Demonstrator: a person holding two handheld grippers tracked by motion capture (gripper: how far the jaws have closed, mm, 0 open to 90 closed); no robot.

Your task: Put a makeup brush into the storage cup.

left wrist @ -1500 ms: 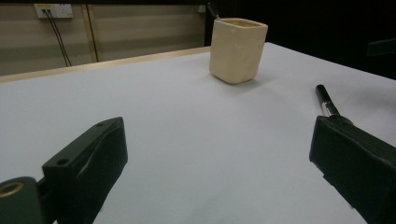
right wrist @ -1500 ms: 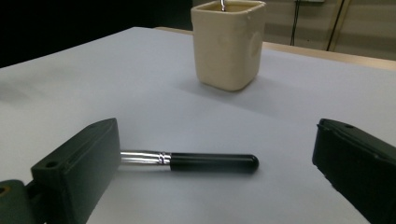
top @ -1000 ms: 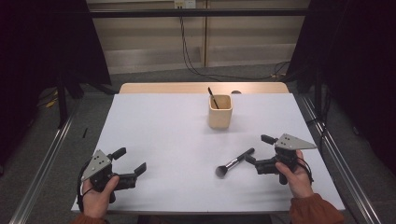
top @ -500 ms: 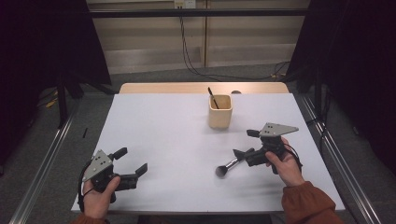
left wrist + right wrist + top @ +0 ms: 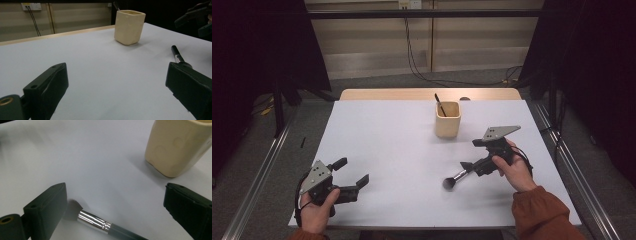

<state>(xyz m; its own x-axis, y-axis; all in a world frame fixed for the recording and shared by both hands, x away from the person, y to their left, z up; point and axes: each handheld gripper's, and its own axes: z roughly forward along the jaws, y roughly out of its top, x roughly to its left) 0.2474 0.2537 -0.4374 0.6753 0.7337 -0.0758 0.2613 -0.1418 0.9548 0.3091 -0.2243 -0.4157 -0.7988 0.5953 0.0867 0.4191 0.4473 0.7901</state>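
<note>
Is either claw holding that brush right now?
No. The right gripper is open around the makeup brush, which lies on the table; the left gripper is open.

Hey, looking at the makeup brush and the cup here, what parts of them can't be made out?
- Makeup brush, right gripper view: the handle's end is cut off by the bottom edge; the bristles sit partly behind the right claw's black jaw.
- Same brush, left gripper view: the head is hidden behind the left claw's jaw.
- Cup, high view: the dark stick inside is too small to identify; the cup wall hides its lower part.
- Cup, right gripper view: rim cut off by the top edge.
</note>
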